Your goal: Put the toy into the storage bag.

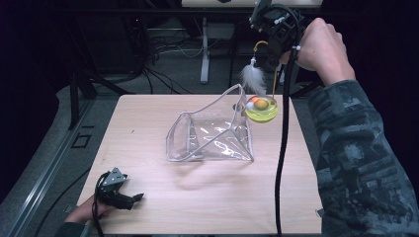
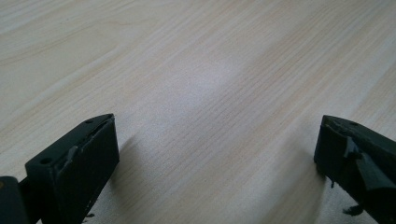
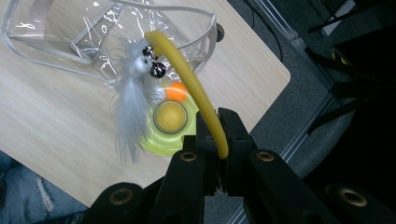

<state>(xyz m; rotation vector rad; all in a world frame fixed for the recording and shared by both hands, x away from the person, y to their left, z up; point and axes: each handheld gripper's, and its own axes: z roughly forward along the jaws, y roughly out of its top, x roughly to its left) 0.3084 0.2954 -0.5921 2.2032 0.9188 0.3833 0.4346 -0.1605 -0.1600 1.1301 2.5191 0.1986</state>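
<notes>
My right gripper [image 1: 268, 58] is high over the table's far right, shut on the bent yellow stem [image 3: 187, 70] of a cat toy. A white feather [image 1: 253, 79] with small bells [image 3: 154, 63] dangles from the stem's end. Below sits the toy's round yellow-green base [image 1: 261, 109], which carries an orange ball [image 3: 176, 92]; the base is right beside the open mouth of a clear plastic bag [image 1: 212, 133]. I cannot tell whether the base touches the table. My left gripper [image 1: 134, 199] lies open near the front left corner, with only bare wood between its jaws in the left gripper view.
The light wooden table [image 1: 148, 123] ends just right of the toy, with dark floor, cables and stand legs [image 1: 204, 49] beyond. A black cable [image 1: 282, 158] hangs from my right gripper across the table's right side. A camouflage sleeve [image 1: 365, 163] borders the right edge.
</notes>
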